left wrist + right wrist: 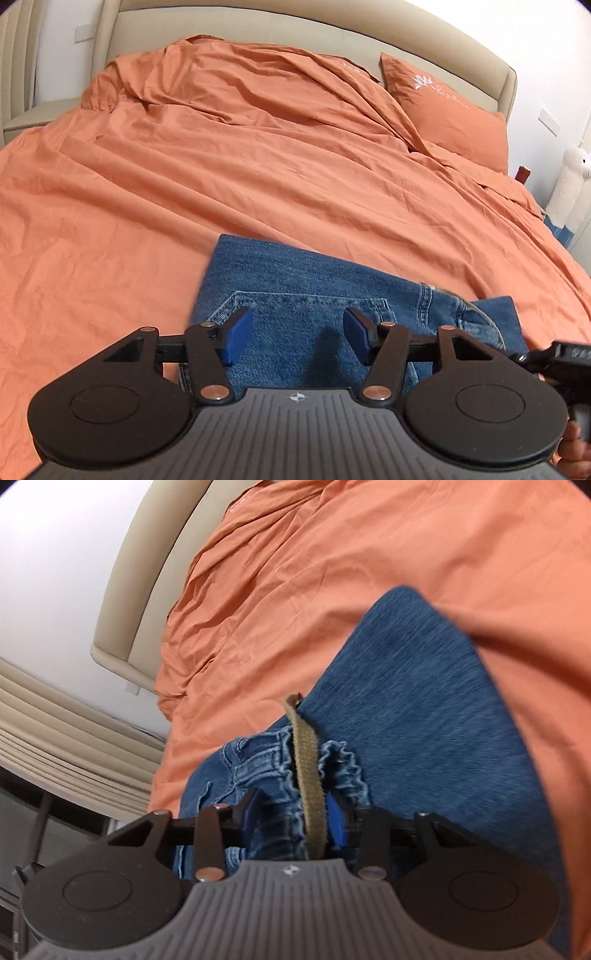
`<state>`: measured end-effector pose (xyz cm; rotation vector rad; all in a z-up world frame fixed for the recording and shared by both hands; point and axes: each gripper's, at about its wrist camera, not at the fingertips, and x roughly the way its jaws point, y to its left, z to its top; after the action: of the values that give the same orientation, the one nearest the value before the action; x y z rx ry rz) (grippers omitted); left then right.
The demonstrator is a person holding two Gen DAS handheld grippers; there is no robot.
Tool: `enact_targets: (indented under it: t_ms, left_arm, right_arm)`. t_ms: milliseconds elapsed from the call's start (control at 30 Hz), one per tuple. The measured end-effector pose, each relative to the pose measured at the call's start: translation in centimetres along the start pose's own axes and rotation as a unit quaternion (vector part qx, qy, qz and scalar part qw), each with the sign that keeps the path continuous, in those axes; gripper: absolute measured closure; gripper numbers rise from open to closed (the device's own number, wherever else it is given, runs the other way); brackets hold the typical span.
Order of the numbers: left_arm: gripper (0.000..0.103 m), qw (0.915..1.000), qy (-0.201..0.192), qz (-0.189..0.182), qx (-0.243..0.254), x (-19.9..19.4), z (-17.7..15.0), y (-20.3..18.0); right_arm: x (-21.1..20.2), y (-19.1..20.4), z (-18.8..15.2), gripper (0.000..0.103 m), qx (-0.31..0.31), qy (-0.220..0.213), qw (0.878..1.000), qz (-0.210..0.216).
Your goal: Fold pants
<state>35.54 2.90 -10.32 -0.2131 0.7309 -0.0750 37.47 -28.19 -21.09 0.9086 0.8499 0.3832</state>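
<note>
R fingers (293, 819) half hidden in bunched jeans (417, 701).

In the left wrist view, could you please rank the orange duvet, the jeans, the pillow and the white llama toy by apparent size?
1. orange duvet
2. jeans, enlarged by nearness
3. pillow
4. white llama toy, partly cut off

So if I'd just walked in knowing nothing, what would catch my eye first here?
Probably the big rumpled orange bedspread that fills the bed up to the beige headboard. Next, the blue jeans folded on its near edge, back pocket up. The left gripper hovers open above the pocket, while the right gripper has the bunched waistband and an olive strap between its jaws.
</note>
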Motion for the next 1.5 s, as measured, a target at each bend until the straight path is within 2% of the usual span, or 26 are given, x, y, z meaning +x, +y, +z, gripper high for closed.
enact_targets:
  t_ms: [100,167,333,533,633,733,900,1067,1300,1400,1467,1500]
  left_arm:
    - [0.036,0.9999,0.0,-0.006,-0.01,-0.2,0.2,0.5]
    - [0.036,0.9999,-0.002,-0.004,-0.013,-0.6,0.2,0.7]
    - [0.039,0.9987,-0.014,-0.003,-0.049,-1.7,0.5,2.4]
    - [0.04,0.9966,-0.054,-0.024,-0.057,-4.9,1.0,3.1]
    - [0.041,0.9961,-0.057,-0.039,-0.056,-5.4,1.0,3.3]
    - [0.045,0.996,-0.053,-0.048,-0.053,-5.1,0.9,3.3]
    - [0.046,0.997,-0.034,-0.06,-0.035,-3.8,0.4,2.6]
    - [0.046,0.9983,-0.003,-0.056,0.013,-1.8,-0.7,0.8]
    - [0.046,0.9981,0.034,-0.03,0.042,1.0,-2.0,-0.2]
    - [0.046,0.9982,0.039,-0.021,0.04,1.1,-2.1,0.0]
    - [0.046,0.9981,0.039,-0.022,0.042,0.3,-2.0,-0.2]
    - [0.046,0.9979,0.039,-0.027,0.045,-0.5,-2.0,-0.3]
  right_arm:
    - [-0.1,-0.5,-0.1,0.087,0.007,-0.005,1.0,0.013]
    - [-0.8,1.0,-0.2,0.091,-0.026,-0.012,1.0,0.0]
    - [-2.9,8.1,-0.5,0.094,-0.142,-0.035,0.988,-0.048]
    - [-5.2,17.4,1.9,0.095,-0.226,-0.059,0.971,-0.043]
    - [-6.8,19.2,3.4,0.095,-0.246,-0.075,0.964,-0.067]
    - [-8.0,17.6,4.4,0.095,-0.235,-0.082,0.963,-0.106]
    - [-7.8,11.1,4.1,0.097,-0.198,-0.079,0.961,-0.176]
    - [-6.7,5.6,4.1,0.099,-0.17,-0.086,0.958,-0.212]
    - [-4.0,0.9,3.6,0.098,-0.141,-0.063,0.959,-0.238]
    - [-5.0,0.6,3.3,0.092,-0.122,-0.075,0.964,-0.223]
    - [-6.8,1.3,2.8,0.079,-0.114,-0.092,0.967,-0.211]
    - [-7.9,1.8,2.3,0.079,-0.111,-0.101,0.967,-0.205]
